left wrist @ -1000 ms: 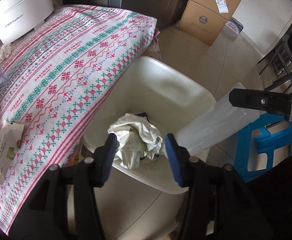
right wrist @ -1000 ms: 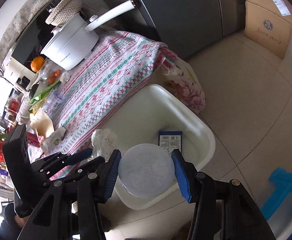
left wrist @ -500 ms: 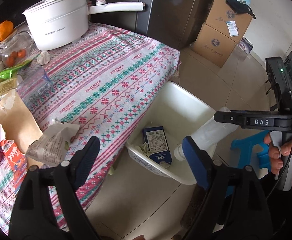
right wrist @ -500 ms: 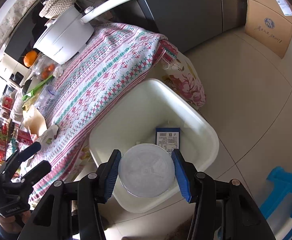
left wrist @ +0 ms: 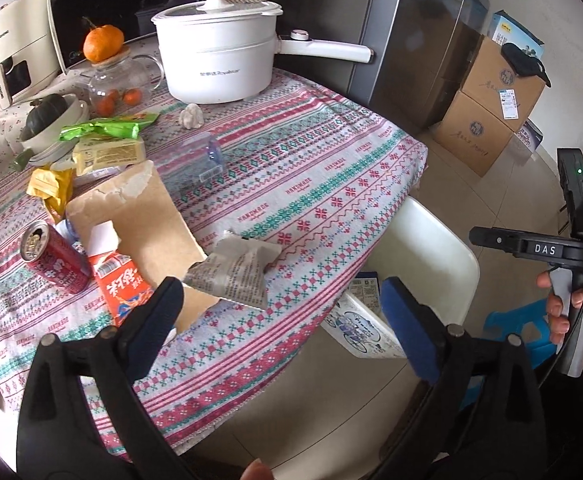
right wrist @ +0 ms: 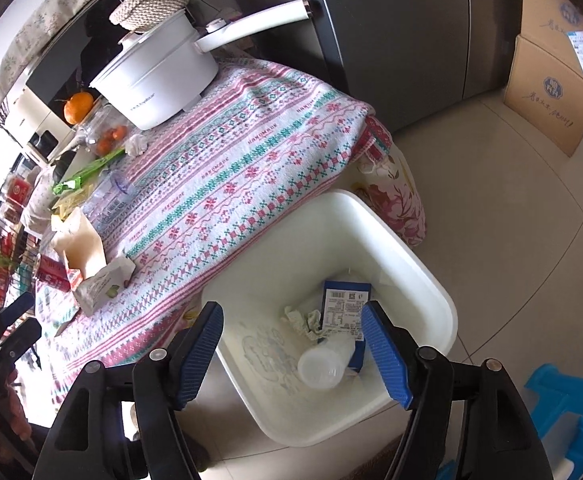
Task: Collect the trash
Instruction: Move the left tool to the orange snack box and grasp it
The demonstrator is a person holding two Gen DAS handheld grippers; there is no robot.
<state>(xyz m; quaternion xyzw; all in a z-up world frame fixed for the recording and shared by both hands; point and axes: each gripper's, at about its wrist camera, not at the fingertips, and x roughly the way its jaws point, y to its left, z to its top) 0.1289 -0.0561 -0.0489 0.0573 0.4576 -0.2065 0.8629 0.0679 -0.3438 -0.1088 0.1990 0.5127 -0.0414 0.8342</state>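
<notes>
At the lower middle of the left wrist view, near the desk's front edge, lies a crumpled grey wrapper [left wrist: 237, 270], its left corner resting on a torn brown paper bag [left wrist: 143, 220]. It looks light, soft and crinkly, likely to slide or flatten under pressure, so a pinch across its bunched middle seems the safest hold. Left of it stand a red can [left wrist: 53, 258], thin-walled and easily dented, and an orange carton [left wrist: 121, 284]. The left gripper [left wrist: 283, 322] hangs above the wrapper, its fingers spread wide after just opening, with nothing between them. In the right wrist view, the white bin [right wrist: 423, 272] on the floor beside the desk holds a plastic bottle [right wrist: 323, 362], a blue carton [right wrist: 343, 308] and crumpled paper [right wrist: 303, 318]. The right gripper [right wrist: 297, 354], its fingers just parted, hovers empty over the bottle.
</notes>
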